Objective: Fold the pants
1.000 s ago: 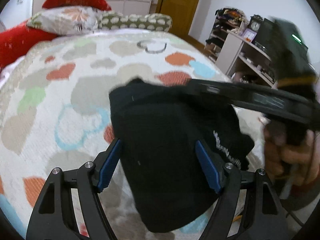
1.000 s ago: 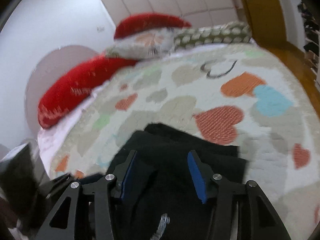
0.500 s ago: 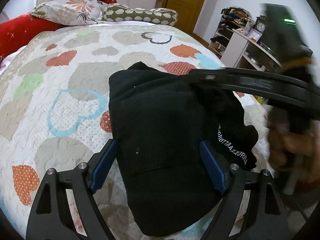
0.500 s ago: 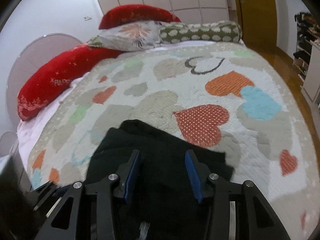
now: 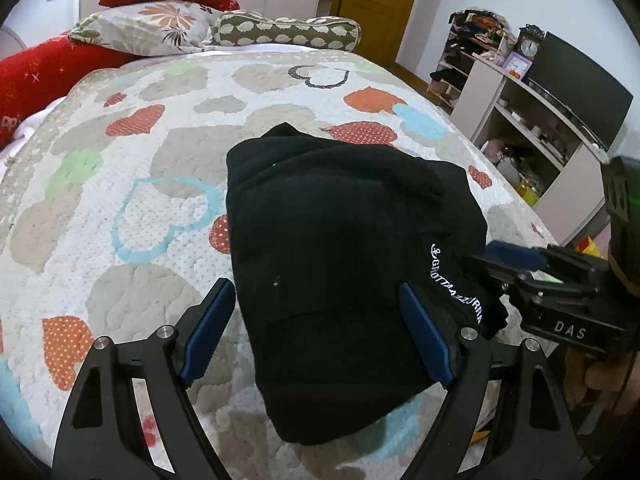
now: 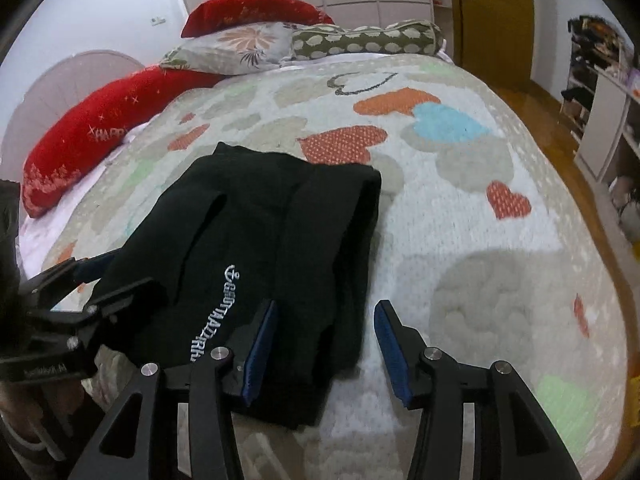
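Note:
The black pants (image 5: 340, 248) lie folded into a compact bundle on the heart-patterned quilt (image 5: 160, 168), white lettering near one edge. My left gripper (image 5: 316, 332) is open, its blue pads on either side of the bundle's near end, holding nothing. In the right wrist view the pants (image 6: 256, 240) lie left of centre. My right gripper (image 6: 324, 348) is open over the bundle's near right corner and holds nothing. The right gripper shows at the right of the left wrist view (image 5: 560, 280), the left gripper at the left of the right wrist view (image 6: 72, 308).
Red pillows (image 6: 92, 144), a floral pillow (image 5: 148, 28) and a spotted bolster (image 5: 288, 30) lie at the head of the bed. A shelf unit with a dark screen (image 5: 576, 92) stands to the right. A wooden door (image 5: 380, 4) is behind.
The right gripper has drawn back from above the pants to the right side, low beside the bundle. Both cameras have pulled back a little; the folded pants lie still.

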